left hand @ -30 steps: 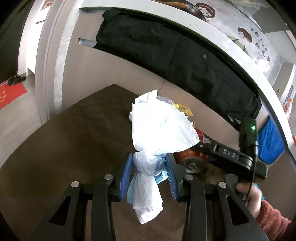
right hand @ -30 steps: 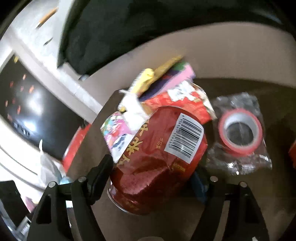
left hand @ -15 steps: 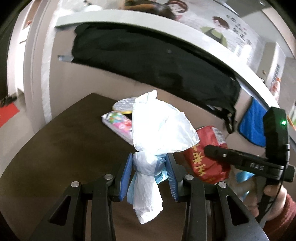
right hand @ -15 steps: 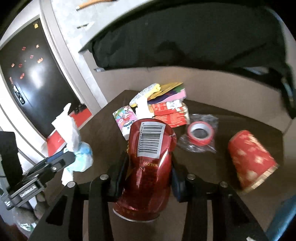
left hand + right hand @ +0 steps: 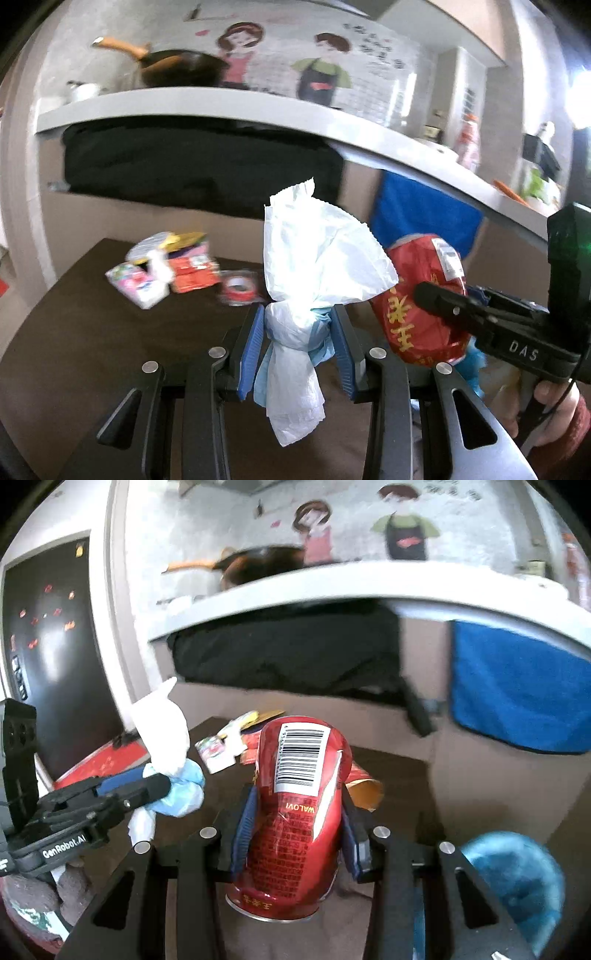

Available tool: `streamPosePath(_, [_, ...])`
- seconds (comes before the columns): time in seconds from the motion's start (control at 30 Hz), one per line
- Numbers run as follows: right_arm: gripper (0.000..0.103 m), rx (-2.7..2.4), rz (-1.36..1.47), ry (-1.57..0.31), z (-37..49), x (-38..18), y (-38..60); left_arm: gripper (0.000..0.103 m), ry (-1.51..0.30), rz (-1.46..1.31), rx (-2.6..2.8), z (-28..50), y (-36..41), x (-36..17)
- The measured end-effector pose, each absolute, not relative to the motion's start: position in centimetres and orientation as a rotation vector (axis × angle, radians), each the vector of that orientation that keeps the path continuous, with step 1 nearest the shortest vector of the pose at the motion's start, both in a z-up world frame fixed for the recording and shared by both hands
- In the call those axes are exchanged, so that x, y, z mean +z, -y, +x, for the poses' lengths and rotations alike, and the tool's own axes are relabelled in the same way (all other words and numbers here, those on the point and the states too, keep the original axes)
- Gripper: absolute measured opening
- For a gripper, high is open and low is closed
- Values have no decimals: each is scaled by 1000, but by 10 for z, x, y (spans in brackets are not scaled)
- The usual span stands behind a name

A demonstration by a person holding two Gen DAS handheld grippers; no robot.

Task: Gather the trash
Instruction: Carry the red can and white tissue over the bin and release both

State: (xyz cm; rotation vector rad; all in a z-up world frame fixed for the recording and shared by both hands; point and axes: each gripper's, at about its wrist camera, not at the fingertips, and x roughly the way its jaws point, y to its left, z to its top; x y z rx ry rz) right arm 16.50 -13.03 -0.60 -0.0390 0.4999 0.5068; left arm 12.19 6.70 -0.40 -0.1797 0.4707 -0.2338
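- Dark brown table (image 5: 92, 332): it carries the uncollected litter at its far end, namely snack wrappers (image 5: 166, 269) and a red tape roll (image 5: 240, 290) in clear film. A red paper cup (image 5: 364, 782) lies on its side behind the can.
- Blue bin (image 5: 517, 878): this round blue object at the lower right of the right wrist view is blurred; judged to be the trash receptacle, but this cannot be confirmed.
- Red drink can (image 5: 299, 812): clamped between the pads of the right gripper (image 5: 297, 830). Jaws are closed to the can's width on its dented sides. The long axis runs forward along the fingers, the visible end facing the camera and the barcode uppermost.
- White tissue wad (image 5: 306, 295): pinched at its knotted waist by the left gripper (image 5: 297, 350). Jaws are nearly closed on it. The long axis is roughly vertical, with the loose top fanning upward and the tail hanging below the pads.
- Key relation: both loads are held above the table. The blue object lies to the right of and below the can, so the right gripper is judged nearer. The left gripper sits well to the left of it.
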Motion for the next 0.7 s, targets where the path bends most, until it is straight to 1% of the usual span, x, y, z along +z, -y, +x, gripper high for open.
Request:
streamPosePath(0.3, [38,347,-34,-425,111,5,224,38,-478,-89,-369,101,26,9])
streamPosePath(0.53, [38,246,1,-414,91,-3,272,38,-490,-33,-442,97,67,10])
streamPosePath(0.7, [38,198,17,-424,93,-10,287,38,-514,-5,-458,103,86,4])
